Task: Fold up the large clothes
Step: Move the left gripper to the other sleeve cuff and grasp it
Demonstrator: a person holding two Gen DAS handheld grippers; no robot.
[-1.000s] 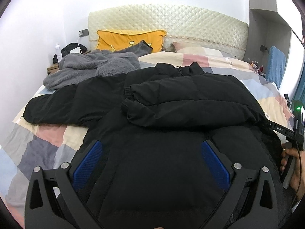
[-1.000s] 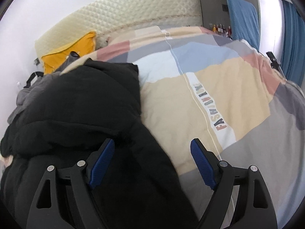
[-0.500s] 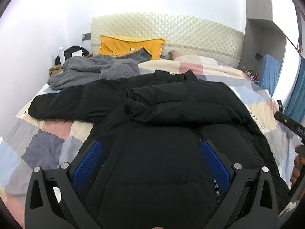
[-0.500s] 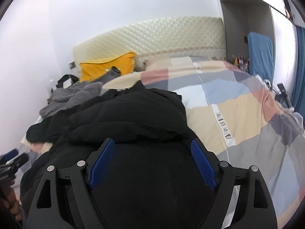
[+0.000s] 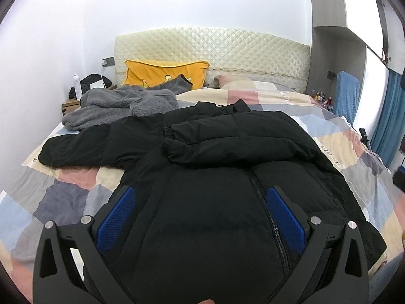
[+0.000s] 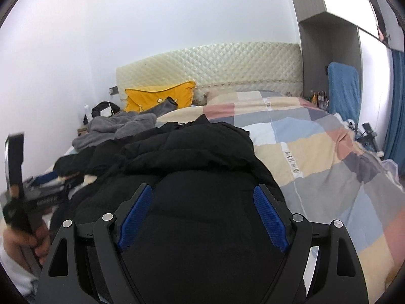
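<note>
Black puffer jacket spread on patchwork bed, both grippers agape

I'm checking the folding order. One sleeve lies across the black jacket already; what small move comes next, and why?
Probably send the left tool to the outstretched sleeve and fold it across the jacket. That sleeve lies flat on the quilt; both tools are open and empty.

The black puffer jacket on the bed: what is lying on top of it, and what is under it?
On the black puffer jacket, one of its own sleeves lies folded across the chest. Under it is the patchwork bedcover. Whether anything else lies beneath is hidden.
</note>
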